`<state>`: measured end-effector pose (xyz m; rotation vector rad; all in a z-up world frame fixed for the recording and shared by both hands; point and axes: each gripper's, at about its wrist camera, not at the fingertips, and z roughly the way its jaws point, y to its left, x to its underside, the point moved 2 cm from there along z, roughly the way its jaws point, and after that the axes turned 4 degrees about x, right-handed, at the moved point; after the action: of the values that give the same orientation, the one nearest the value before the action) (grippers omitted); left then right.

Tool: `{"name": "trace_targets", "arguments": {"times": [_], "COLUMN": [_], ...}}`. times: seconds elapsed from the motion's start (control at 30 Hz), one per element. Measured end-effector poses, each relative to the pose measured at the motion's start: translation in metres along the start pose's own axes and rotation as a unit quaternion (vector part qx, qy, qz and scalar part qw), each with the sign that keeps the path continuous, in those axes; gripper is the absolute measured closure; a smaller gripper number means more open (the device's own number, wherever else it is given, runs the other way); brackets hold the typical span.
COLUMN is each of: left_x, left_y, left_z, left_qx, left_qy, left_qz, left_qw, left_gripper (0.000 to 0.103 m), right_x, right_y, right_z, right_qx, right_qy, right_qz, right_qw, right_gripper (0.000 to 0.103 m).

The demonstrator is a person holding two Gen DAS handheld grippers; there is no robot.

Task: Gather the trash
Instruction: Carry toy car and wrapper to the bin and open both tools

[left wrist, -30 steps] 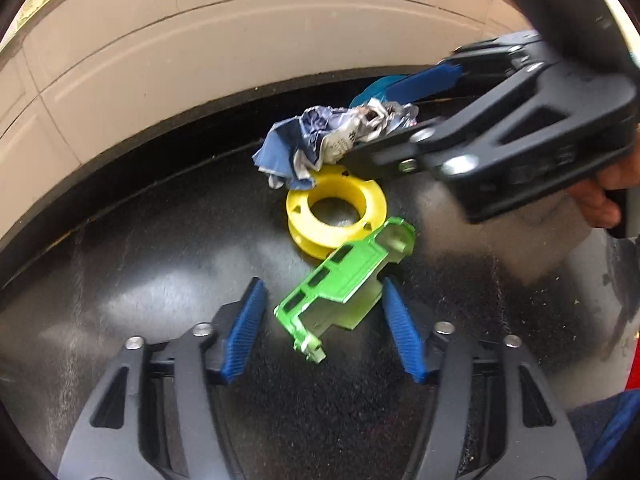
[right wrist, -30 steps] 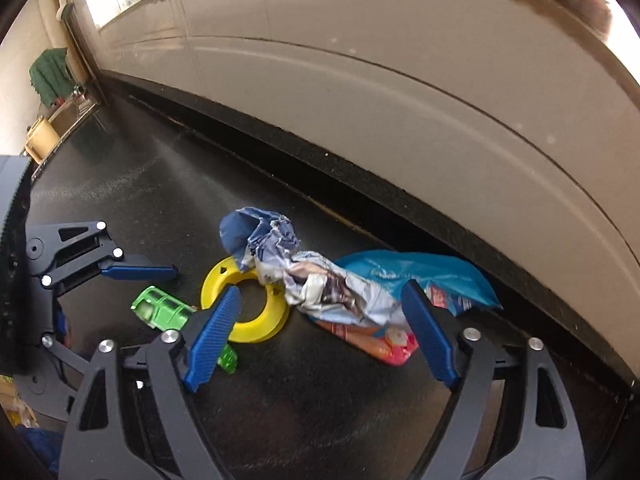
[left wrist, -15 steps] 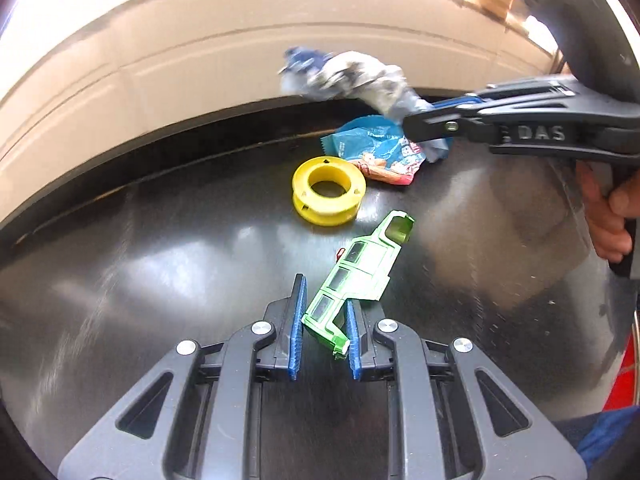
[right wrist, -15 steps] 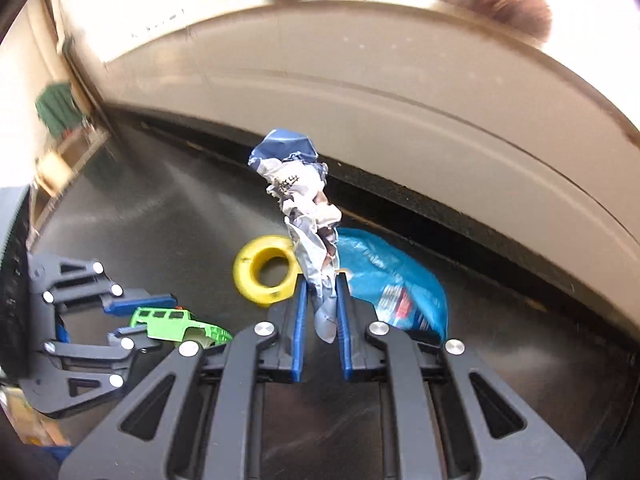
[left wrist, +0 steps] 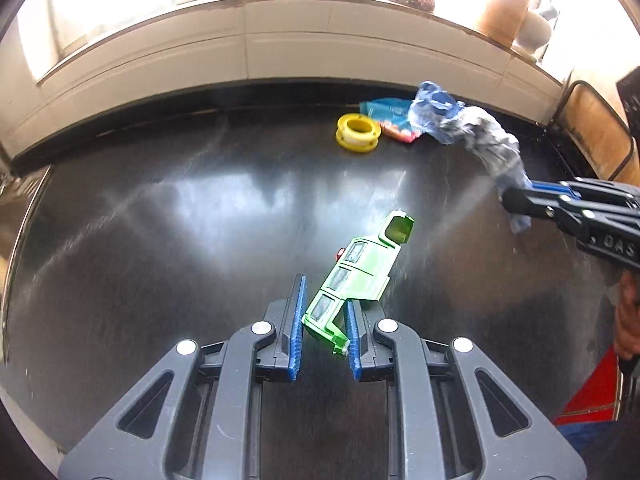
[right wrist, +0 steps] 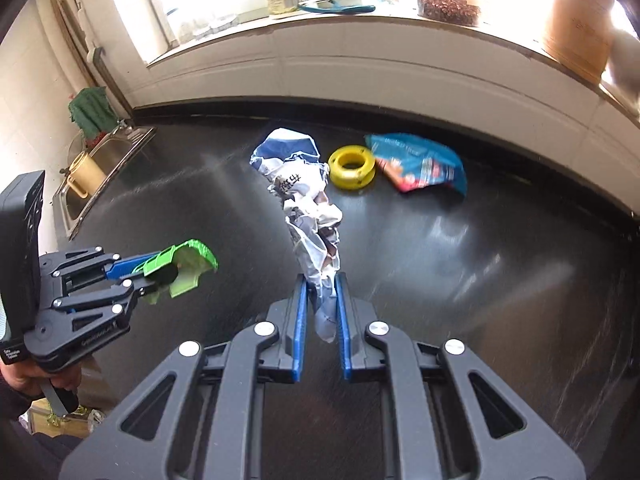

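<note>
My left gripper (left wrist: 323, 312) is shut on a green plastic toy-car shell (left wrist: 360, 270) and holds it above the black counter (left wrist: 160, 240). It also shows in the right wrist view (right wrist: 176, 264). My right gripper (right wrist: 321, 292) is shut on a crumpled blue-and-white paper wrapper (right wrist: 304, 200), lifted off the counter; the wrapper shows in the left wrist view (left wrist: 468, 132) too. A yellow tape ring (left wrist: 356, 133) (right wrist: 351, 168) and a blue snack bag (right wrist: 420, 164) (left wrist: 386, 114) lie on the counter near the back wall.
A tiled wall and a windowsill (right wrist: 360, 24) with jars and a brush run along the back. A steel sink (right wrist: 92, 176) with a cup lies at the far left. A wooden chair back (left wrist: 596, 132) stands at the right.
Both grippers closed on their items, the left on the green shell and the right on the crumpled wrapper, then lifted and drew back from the ring and bag.
</note>
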<state>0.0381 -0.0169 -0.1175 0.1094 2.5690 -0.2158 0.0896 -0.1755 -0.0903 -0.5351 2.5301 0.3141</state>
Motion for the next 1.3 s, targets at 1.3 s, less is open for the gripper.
{"name": "trace_targets", "arguments": {"times": [1.3], "left_x": [0.369], "left_y": [0.257], "left_z": [-0.226], "left_qx": [-0.253], "left_qy": [-0.035], "left_qz": [-0.433], "left_qw": [0.8642], "left_gripper": [0.085], "right_x": [0.129], "right_y": [0.503], "right_z": [0.045], "right_qx": [-0.256], "right_qy": [0.143], "right_qz": [-0.375], "right_qw": [0.879], "right_gripper": [0.088]}}
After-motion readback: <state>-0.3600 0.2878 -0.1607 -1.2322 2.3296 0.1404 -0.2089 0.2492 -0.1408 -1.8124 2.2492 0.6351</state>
